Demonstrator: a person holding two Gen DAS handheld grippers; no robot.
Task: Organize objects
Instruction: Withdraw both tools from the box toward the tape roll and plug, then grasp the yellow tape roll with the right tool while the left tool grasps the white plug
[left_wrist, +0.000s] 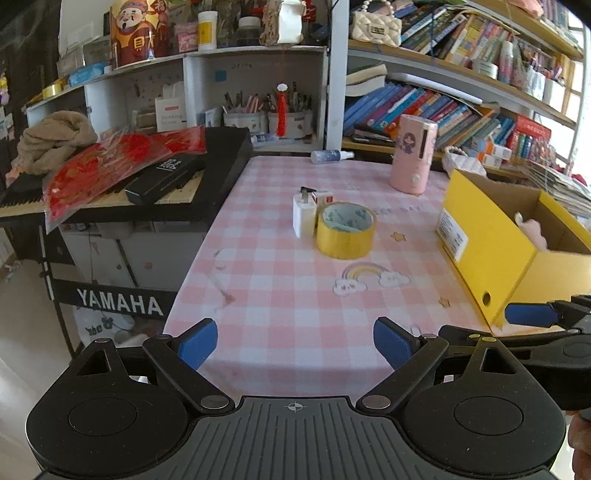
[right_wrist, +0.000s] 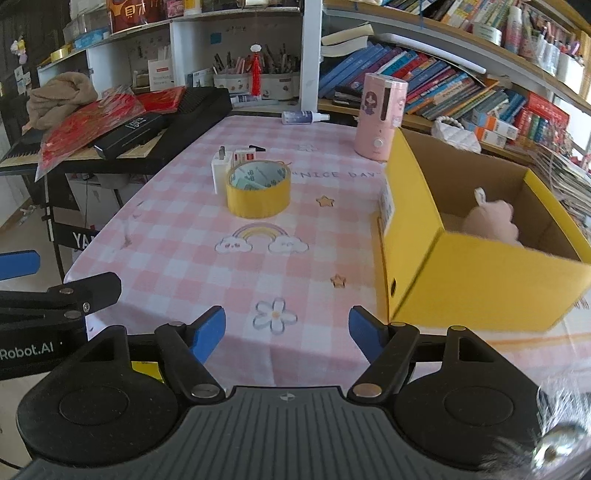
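A yellow tape roll (left_wrist: 346, 229) (right_wrist: 258, 192) lies flat mid-table on the pink checked cloth (left_wrist: 280, 295). A white plug charger (left_wrist: 303, 215) (right_wrist: 221, 171) stands just left of it, with a small white-and-red box (right_wrist: 243, 154) behind. An open yellow cardboard box (left_wrist: 491, 254) (right_wrist: 461, 266) at the right holds a pink plush toy (right_wrist: 493, 219). My left gripper (left_wrist: 294, 341) is open and empty at the table's near edge. My right gripper (right_wrist: 287, 330) is open and empty, just left of the box's near corner.
A pink cylindrical appliance (left_wrist: 413, 158) (right_wrist: 380, 116) and a lying spray bottle (right_wrist: 303, 117) sit at the table's back. A Yamaha keyboard (left_wrist: 147, 184) with red packets and a black case stands left. Bookshelves (left_wrist: 443, 110) line the back and right.
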